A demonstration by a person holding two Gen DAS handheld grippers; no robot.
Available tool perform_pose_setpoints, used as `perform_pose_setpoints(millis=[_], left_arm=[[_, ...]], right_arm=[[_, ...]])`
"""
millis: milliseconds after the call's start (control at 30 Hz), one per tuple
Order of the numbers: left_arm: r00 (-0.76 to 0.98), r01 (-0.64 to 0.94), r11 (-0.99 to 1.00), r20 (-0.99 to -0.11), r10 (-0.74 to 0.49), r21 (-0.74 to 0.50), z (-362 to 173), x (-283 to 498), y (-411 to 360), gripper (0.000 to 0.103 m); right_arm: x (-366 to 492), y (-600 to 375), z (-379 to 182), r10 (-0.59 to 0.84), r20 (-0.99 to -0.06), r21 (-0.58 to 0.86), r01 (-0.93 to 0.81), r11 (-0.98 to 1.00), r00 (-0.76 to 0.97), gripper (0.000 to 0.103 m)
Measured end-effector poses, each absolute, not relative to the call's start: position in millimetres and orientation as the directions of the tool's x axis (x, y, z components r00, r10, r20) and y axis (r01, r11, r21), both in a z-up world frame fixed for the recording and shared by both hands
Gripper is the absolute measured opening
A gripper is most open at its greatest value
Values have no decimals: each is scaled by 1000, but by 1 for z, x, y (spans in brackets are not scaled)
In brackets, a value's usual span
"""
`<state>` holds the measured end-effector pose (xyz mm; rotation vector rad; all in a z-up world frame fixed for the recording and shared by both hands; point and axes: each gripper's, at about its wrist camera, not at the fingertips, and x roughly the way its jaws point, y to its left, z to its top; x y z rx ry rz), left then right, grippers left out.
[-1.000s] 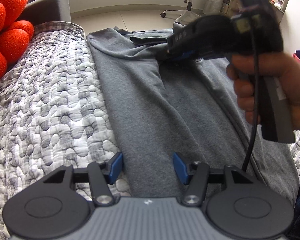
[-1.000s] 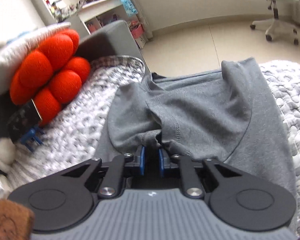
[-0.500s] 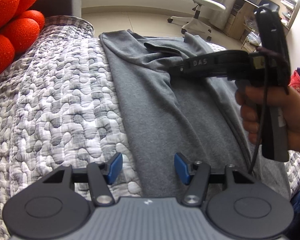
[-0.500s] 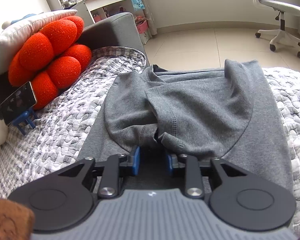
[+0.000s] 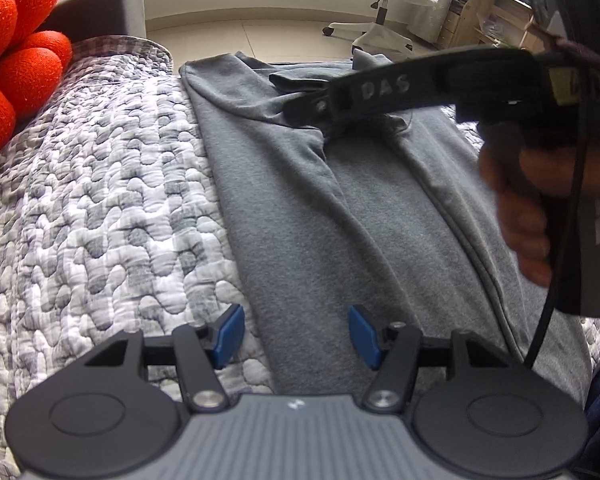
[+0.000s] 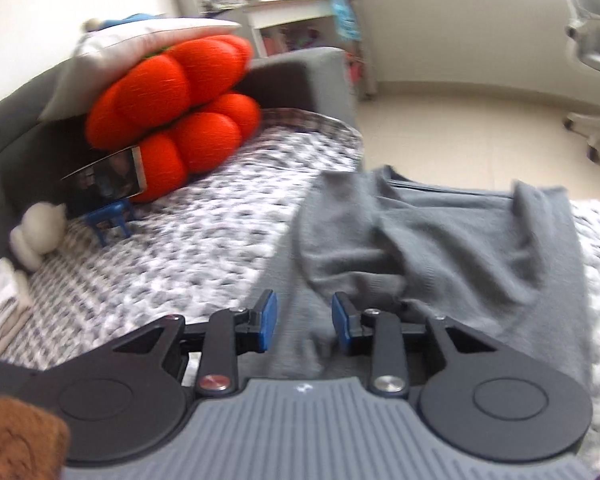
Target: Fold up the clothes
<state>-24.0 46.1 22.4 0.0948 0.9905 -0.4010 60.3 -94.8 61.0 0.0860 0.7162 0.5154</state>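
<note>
Released since a second ago: right tool (image 6: 304, 326), then pinched on the sleeve cuff, now parted narrowly and drawn back, holding nothing. Left tool (image 5: 296, 334) wide apart as before, hovering over the near hem, empty. Plain grey knit long-sleeved top (image 5: 364, 216) lying lengthwise on the grey-and-white quilted bedcover (image 5: 100, 200), both sides and sleeves turned in to a long narrow strip. Judged partway folded: crosswise folds into a compact packet seemingly left

Grey-white quilted bed cover (image 5: 100, 208), grey garment (image 5: 320, 220) spread flat, orange cushion (image 6: 172, 116)
</note>
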Motion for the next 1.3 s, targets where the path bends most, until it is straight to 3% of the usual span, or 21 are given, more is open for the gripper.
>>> perform_pose_setpoints(millis=[133,167,200,333,667,833,1033,1133,1300], left_arm=[[480,367,923,-825,-298,-120,21,-21,51,60],[478,362,923,-825,-303,-130,21,-20,52,60],[476,357,924,-824,-308,-139,22,-20,54,60],[485,324,930,-813,-323,-176,26,-17,64,60],[523,229,958,-808,-271,-173,30,-8,86,60],[537,161,972,-811,-234,-174,29,-2,101,60],[535,184,970,-812,-234,-159,28,-5,94,60],[532,201,967,-812,-240,-155,28,-6,90,60],[534,203,968,-812,-237,-148,28,-6,89,60]], right_arm=[[67,-93,48,463,-648,237,-418,877,604,34],[69,-92,44,458,-659,234,-417,878,596,27],[70,-92,41,454,-669,231,-416,879,588,26],[70,-94,37,413,-695,193,-400,896,589,31],[41,-85,59,532,-634,232,-518,823,561,32],[36,-82,53,508,-677,201,-530,824,533,32],[32,-79,44,462,-731,154,-537,829,502,29],[22,-78,49,483,-718,152,-564,812,502,34],[2,-65,48,498,-735,122,-634,764,460,31]])
